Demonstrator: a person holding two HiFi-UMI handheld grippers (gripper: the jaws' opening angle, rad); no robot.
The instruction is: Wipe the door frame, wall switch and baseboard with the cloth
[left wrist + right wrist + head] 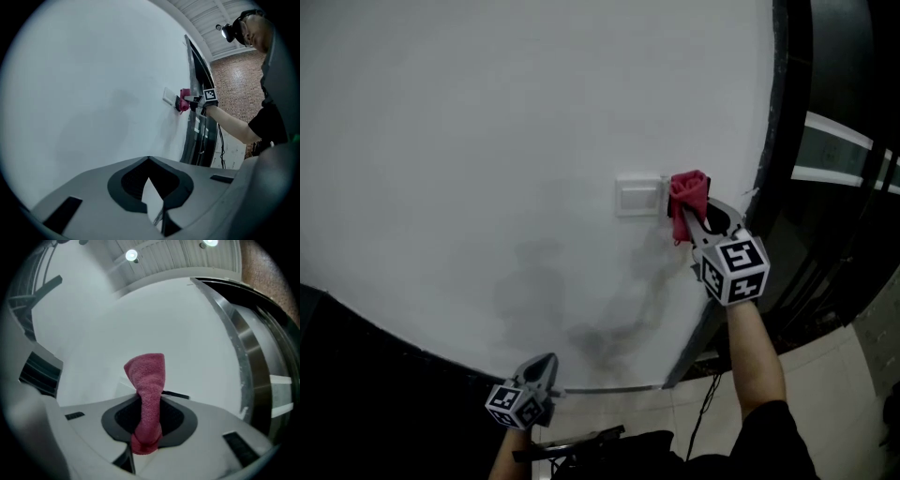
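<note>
**Let the tuft do the wiping, not the fingers**

The fingers (pixel 211 427) of the right gripper (pixel 149 399) are closed tight on the red cloth (pixel 148 376), pinched low so that a rolled tuft stands out beyond the tips; that tuft meets the wall at the right edge of the wall switch (pixel 637 197), whose white face lies just to its left; the step in hand looks to be the switch. To do it well, let only the cloth touch; keep the hard tips off the switch, since a push there would likely flip it; draw the tuft leftwards across the face, then round its edges, with light, steady pressure; the tuft is narrow, so several overlapping passes seem needed. The door frame (pixel 773 141) runs dark just to the right of the cloth, near enough to take next without a change of grip. The left gripper (pixel 542 367) hangs low by the foot of the wall (pixel 469 122), its fingers together on nothing; it has no part here and is best kept clear. The baseboard I cannot make out with certainty.
</note>
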